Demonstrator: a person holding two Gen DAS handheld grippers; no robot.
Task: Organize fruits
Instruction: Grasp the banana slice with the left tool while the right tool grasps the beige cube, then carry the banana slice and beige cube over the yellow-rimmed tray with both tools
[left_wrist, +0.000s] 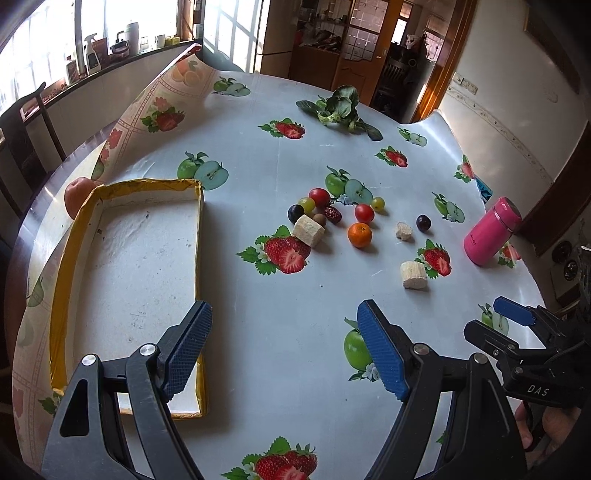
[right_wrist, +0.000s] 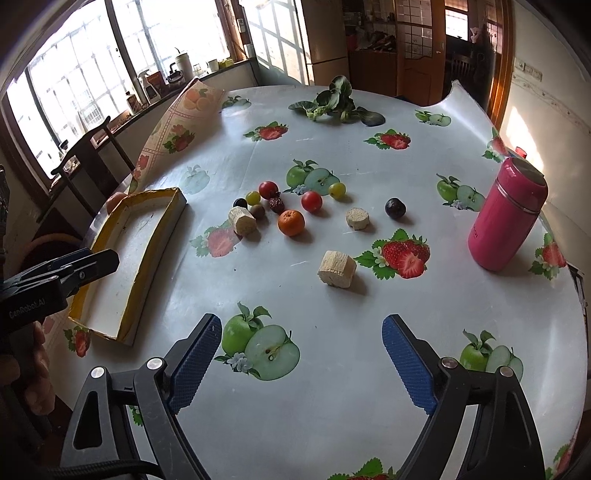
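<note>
Both the left gripper (left_wrist: 284, 347) and right gripper (right_wrist: 301, 363) gape wide over the fruit-print tablecloth (right_wrist: 314, 406); windows behind, glare-blurred.

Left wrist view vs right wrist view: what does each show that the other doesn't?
Only the left wrist view: the left gripper head-on, jaws open, over the tray's near corner, and most of the apple behind the tray.

Only the right wrist view: the right gripper head-on, jaws open, and the pink bottle upright and close.

Both: the empty yellow-edged tray, the tangerine, the small fruits around it, the leafy greens and the tablecloth.
</note>
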